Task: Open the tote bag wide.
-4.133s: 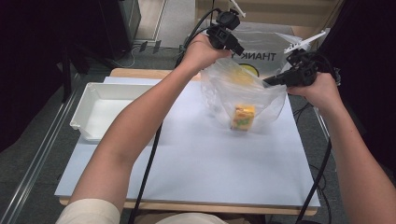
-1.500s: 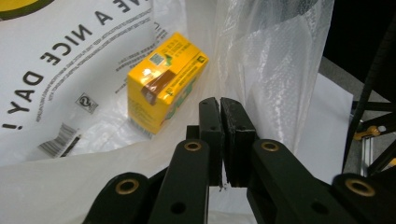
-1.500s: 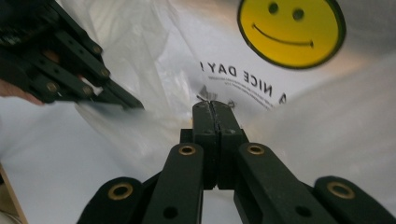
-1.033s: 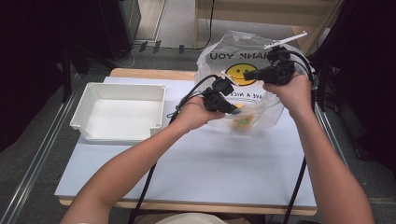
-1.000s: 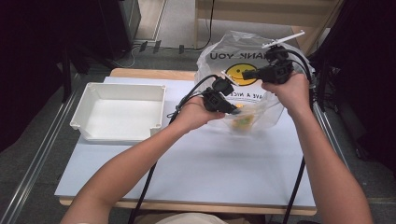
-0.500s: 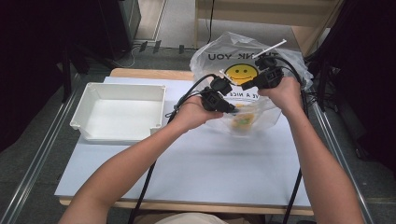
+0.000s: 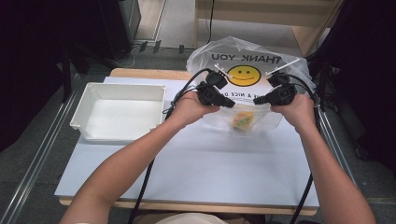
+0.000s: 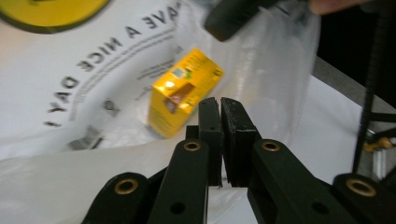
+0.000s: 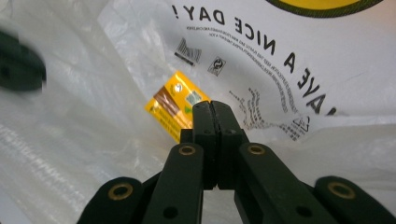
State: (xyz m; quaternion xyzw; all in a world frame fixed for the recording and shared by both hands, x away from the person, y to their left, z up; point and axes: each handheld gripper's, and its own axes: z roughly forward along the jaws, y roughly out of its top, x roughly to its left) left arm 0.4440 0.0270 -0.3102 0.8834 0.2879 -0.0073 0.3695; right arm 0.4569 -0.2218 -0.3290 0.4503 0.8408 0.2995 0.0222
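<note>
Tabletop (image 7: 196,172) — white, dark surroundings

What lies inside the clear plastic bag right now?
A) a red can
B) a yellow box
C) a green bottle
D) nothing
B: a yellow box shows through the bag, seen past the shut jaws in both gripper views.

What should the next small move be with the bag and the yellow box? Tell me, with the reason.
Probably draw the left gripper and right gripper apart to widen the mouth of the plastic bag. Both sets of jaws are shut, apparently pinching the bag's film at its near edge, and the yellow box lies inside, so neither gripper is free to reach it.
</note>
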